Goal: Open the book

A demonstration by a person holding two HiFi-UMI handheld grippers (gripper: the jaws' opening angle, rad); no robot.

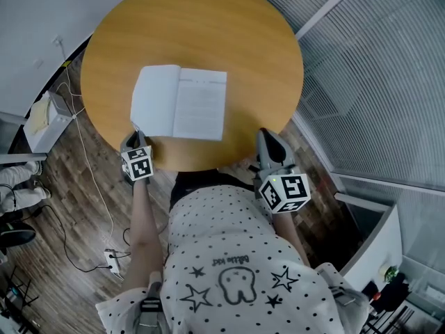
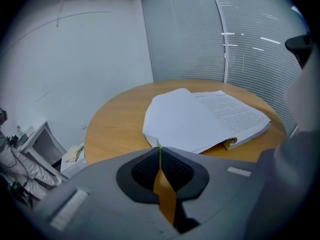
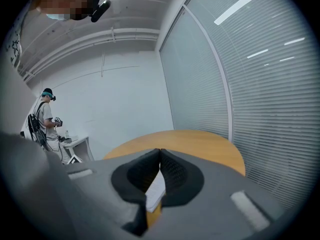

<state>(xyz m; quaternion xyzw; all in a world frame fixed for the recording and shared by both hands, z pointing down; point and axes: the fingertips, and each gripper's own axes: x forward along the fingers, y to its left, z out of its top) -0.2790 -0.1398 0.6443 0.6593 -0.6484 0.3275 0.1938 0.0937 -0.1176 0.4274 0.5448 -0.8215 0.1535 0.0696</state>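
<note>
Left claw [image 2: 159, 146] clenched on a thin greenish edge at the near-left corner of the book [image 1: 179, 103], which lies open on the table [image 1: 208, 26] just ahead. Right claw [image 3: 160, 152] clenched, empty, book ahead-left of it.

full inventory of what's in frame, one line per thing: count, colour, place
table: 1, wood-toned, round, centre.
book: 1, white pages, yellow-green cover edge, lying open on the table's near half.
blinds: pale grey, along the wall right of the table.
cabinet: 1, white, on the floor left of the table.
power strip: 1, white, on the wood floor, lower left.
other person: 1, pale top, standing by the far wall.
shirt: 1, white with black dots, on the wearer.
left gripper: 1, grey, shut on the book's near-left corner.
right gripper: 1, grey, shut, empty, at the table's near edge.
</note>
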